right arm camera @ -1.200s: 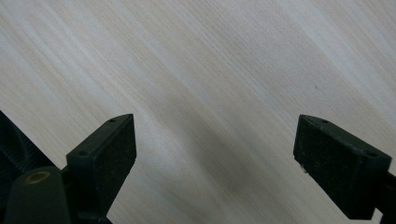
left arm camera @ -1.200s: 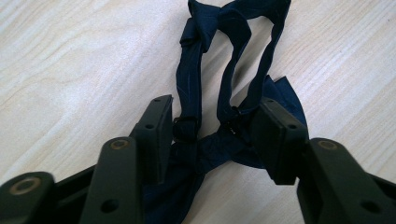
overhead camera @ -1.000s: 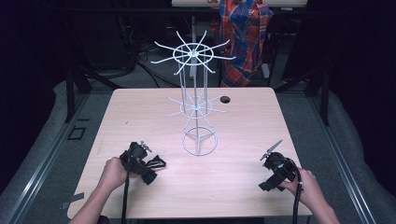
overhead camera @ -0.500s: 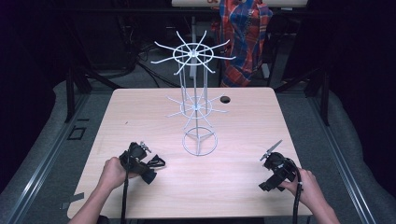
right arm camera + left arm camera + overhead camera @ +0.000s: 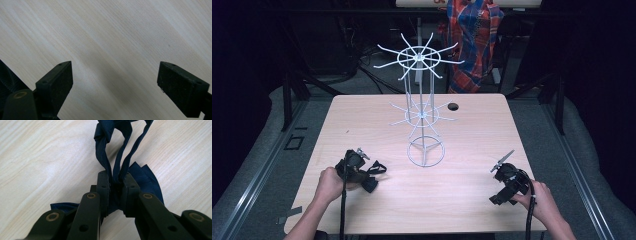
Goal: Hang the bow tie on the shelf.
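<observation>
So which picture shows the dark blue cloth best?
The left gripper view: the dark blue cloth sits close up, pinched in the left gripper. The high view shows it small and far off.

A dark navy cloth strap point(image 5: 117, 167) lies on the light wooden counter point(image 5: 37, 157) near its front left. Two narrow twisted strands run to a knot at the far end, while flat ends fan out on the wood.
</observation>
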The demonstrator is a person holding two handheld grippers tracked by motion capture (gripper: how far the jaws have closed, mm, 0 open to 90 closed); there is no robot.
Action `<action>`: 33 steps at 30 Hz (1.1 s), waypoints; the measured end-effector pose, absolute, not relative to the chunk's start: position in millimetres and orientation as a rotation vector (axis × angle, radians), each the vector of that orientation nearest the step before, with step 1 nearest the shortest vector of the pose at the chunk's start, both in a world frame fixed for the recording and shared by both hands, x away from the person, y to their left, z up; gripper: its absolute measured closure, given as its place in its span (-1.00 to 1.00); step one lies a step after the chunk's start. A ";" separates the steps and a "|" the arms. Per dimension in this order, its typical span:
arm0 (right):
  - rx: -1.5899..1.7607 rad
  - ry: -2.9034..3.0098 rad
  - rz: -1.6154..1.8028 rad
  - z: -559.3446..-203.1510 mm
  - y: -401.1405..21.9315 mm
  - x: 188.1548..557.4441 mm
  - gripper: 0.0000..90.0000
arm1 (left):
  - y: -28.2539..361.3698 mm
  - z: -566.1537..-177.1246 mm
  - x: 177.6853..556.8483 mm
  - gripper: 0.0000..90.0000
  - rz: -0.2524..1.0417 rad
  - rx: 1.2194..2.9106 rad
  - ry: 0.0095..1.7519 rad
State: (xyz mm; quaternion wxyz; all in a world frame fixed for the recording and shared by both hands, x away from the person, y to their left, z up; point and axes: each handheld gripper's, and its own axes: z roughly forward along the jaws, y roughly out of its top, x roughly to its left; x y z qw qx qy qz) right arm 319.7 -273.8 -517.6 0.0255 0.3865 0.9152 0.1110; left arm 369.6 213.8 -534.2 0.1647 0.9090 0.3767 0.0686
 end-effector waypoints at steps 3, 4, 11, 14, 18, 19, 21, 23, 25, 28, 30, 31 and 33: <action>1.194 2.829 0.344 -517.6 -273.8 319.8 -0.71 | 216.6 -532.1 369.7 0.75 0.206 2.560 1.084; 1.193 2.830 0.343 -517.6 -273.8 319.8 -0.71 | 217.4 -531.0 369.9 0.75 0.206 2.549 1.085; 1.195 2.830 0.342 -518.2 -273.7 319.8 -0.71 | 219.1 -527.5 369.6 0.75 0.227 2.531 1.090; 1.187 2.830 0.332 -518.0 -273.7 319.9 -0.71 | 220.1 -526.6 369.4 0.75 0.236 2.522 1.092; 1.180 2.832 0.306 -517.4 -273.8 320.2 -0.71 | 221.1 -524.5 369.0 0.75 0.247 2.512 1.096; 1.174 2.833 0.292 -516.7 -273.9 320.4 -0.71 | 221.2 -524.1 368.8 0.75 0.250 2.507 1.097; 1.195 2.827 0.333 -518.4 -273.7 319.7 -0.71 | 221.6 -523.1 368.6 0.75 0.261 2.499 1.097; 1.190 2.828 0.325 -518.2 -273.8 319.9 -0.71 | 222.9 -521.1 368.6 0.75 0.270 2.484 1.100; 1.185 2.831 0.314 -517.6 -273.7 320.2 -0.71 | 223.6 -520.2 368.5 0.75 0.273 2.482 1.100; 1.171 2.843 0.288 -516.6 -274.0 321.2 -0.71 | 225.6 -518.2 368.4 0.75 0.282 2.467 1.105; 1.193 2.831 0.314 -518.2 -274.0 320.7 -0.71 | 226.9 -516.3 368.2 0.75 0.291 2.457 1.110; 1.193 2.831 0.315 -518.3 -274.1 320.7 -0.71 | 227.2 -516.0 368.2 0.75 0.295 2.456 1.109; 1.202 2.826 0.330 -519.0 -273.9 320.3 -0.71 | 227.2 -515.7 368.1 0.75 0.293 2.457 1.108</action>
